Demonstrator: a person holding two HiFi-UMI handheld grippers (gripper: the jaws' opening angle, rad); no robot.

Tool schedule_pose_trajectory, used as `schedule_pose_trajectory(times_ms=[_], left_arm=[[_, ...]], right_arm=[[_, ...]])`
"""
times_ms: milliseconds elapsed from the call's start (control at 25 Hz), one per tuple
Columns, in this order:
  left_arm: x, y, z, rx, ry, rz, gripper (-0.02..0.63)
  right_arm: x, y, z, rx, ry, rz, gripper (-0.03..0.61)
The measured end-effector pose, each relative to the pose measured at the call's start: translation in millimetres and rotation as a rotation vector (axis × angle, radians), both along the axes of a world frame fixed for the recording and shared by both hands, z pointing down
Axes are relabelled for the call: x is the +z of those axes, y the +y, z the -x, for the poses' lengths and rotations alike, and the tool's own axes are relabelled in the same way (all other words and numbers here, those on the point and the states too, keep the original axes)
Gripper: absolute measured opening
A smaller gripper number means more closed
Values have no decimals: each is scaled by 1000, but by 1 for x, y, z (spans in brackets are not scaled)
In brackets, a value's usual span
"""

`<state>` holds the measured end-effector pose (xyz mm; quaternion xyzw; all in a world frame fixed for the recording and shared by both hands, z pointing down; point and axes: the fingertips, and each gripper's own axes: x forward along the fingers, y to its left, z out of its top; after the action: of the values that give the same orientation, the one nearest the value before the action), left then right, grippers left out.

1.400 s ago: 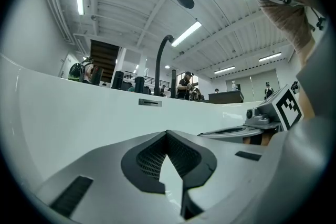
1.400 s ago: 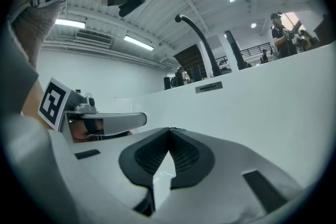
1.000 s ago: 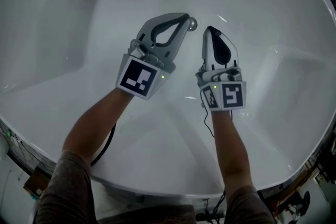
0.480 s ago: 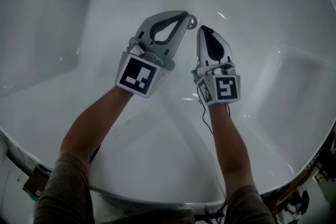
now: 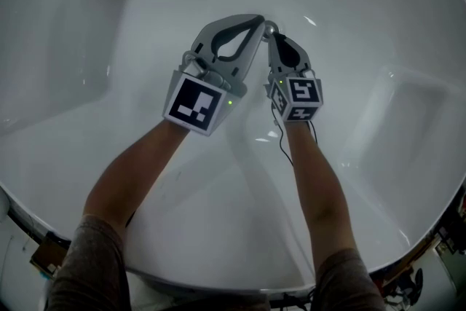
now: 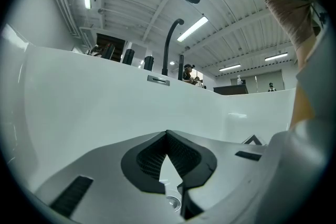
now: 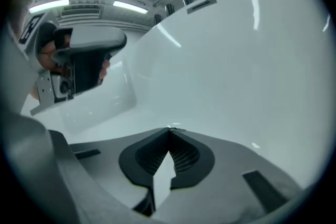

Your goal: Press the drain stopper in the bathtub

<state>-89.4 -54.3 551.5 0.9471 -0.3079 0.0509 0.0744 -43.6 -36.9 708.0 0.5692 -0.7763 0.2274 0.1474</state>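
The small chrome drain stopper (image 5: 269, 28) sits on the floor of the white bathtub (image 5: 378, 18), mostly covered by the two gripper tips. My left gripper (image 5: 258, 20) is shut with nothing in it, its tips at the stopper's left edge. My right gripper (image 5: 272, 36) is also shut and holds nothing, its tips on the stopper's near right side. In the left gripper view the closed jaws (image 6: 167, 133) frame a sliver of the chrome stopper (image 6: 172, 203) below them. The right gripper view shows closed jaws (image 7: 169, 130) over white tub floor and the left gripper (image 7: 86, 57) at upper left.
The tub's curved walls rise all around. A black curved faucet spout (image 6: 169, 42) and an overflow plate (image 6: 158, 80) stand at the far rim. A moulded step (image 5: 408, 105) lies to the right of the grippers. Both of the person's forearms reach in from the near rim.
The right gripper has moved forward and to the left, bringing its tips onto the stopper beside the left gripper's tips. The left gripper has hardly moved.
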Motion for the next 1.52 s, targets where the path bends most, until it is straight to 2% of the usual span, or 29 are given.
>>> schedule_pose_trajectory(times_ms=[480, 880, 1160, 1520], left_arm=[[16, 4, 1, 12, -12, 43, -2], [25, 6, 7, 11, -19, 55, -2], [26, 5, 9, 5, -23, 57, -2], [31, 7, 10, 2, -33, 67, -2]], right_arm=[[98, -7, -18, 22, 112, 282, -2], [127, -9, -13, -2, 142, 387, -2], [130, -10, -13, -52, 171, 421, -2], [136, -10, -11, -65, 208, 450, 0]])
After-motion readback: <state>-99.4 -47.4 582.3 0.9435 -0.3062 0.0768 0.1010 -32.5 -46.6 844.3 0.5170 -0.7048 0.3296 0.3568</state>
